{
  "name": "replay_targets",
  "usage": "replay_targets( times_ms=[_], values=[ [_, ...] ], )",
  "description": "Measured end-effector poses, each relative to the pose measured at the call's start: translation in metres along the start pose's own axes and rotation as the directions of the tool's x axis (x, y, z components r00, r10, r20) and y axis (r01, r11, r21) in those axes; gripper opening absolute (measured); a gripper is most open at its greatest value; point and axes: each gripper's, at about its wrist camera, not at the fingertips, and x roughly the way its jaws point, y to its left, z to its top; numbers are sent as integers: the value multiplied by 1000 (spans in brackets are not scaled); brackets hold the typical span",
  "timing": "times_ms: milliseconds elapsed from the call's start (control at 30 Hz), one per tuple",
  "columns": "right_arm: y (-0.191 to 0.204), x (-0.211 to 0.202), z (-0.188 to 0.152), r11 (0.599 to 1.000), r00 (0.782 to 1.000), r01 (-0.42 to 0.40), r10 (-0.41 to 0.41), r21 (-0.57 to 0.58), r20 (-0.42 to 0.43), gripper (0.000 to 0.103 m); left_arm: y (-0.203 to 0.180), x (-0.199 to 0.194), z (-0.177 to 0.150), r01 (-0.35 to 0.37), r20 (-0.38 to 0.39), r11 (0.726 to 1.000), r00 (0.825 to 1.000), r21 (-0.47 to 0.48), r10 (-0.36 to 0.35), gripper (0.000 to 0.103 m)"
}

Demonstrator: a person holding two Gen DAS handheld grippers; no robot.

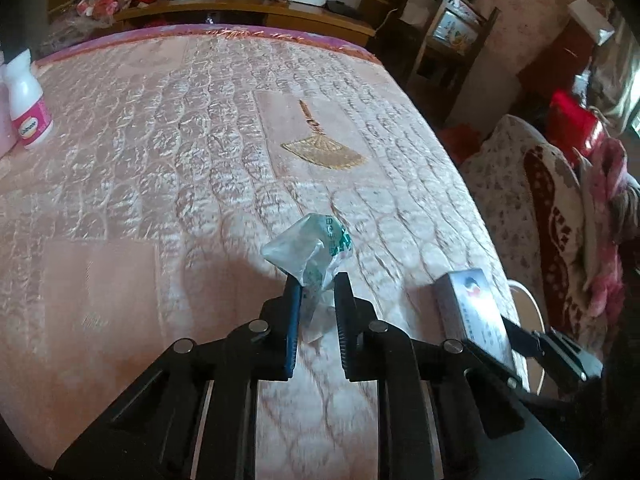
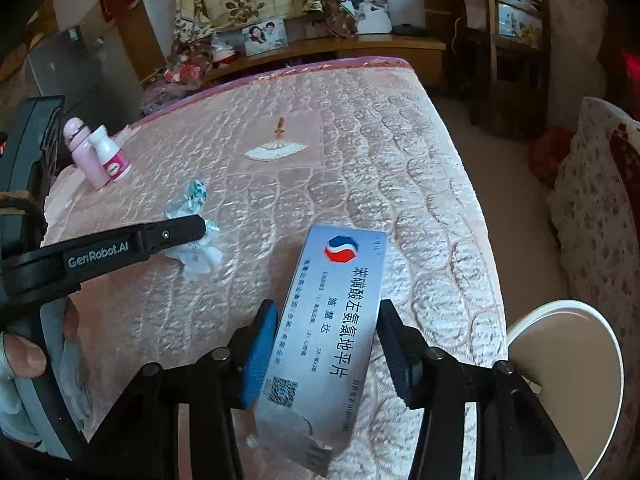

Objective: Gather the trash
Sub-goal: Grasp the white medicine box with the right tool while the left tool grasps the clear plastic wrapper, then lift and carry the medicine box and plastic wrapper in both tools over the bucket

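Note:
My left gripper [image 1: 317, 286] is shut on a crumpled clear wrapper with green print [image 1: 308, 250] and holds it just above the pink quilted bed [image 1: 180, 140]. The wrapper also shows in the right wrist view [image 2: 192, 232], behind the left gripper's finger [image 2: 160, 236]. My right gripper [image 2: 326, 320] is shut on a white medicine box with a red and blue logo [image 2: 332, 312], held above the bed's right edge. The box also shows in the left wrist view [image 1: 476, 312].
A white bottle with a pink label [image 1: 28, 104] and a pink bottle [image 2: 82, 152] stand at the bed's left side. A white round bin [image 2: 568, 380] sits on the floor right of the bed. A patterned cushioned seat [image 1: 540, 200] is further right. A wooden headboard shelf [image 1: 240, 8] holds photos.

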Motion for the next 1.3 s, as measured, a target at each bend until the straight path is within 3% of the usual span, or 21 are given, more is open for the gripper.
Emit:
replay_targets(
  times_ms=[600,933,1300],
  values=[
    [17,-72,-50,996,995,-82,79,45,64,48,-20,-82,-67,27,41,997,999,77,-30,12],
    [14,-110,-64,997,992,-72,66,43,108,48,-51,-110,-83,41,76,990,996,137,-52,12],
    [-16,-139,-76,996,989,-31,18,88,146,48,-91,-111,-86,83,62,978,993,192,-97,12]
  ],
)
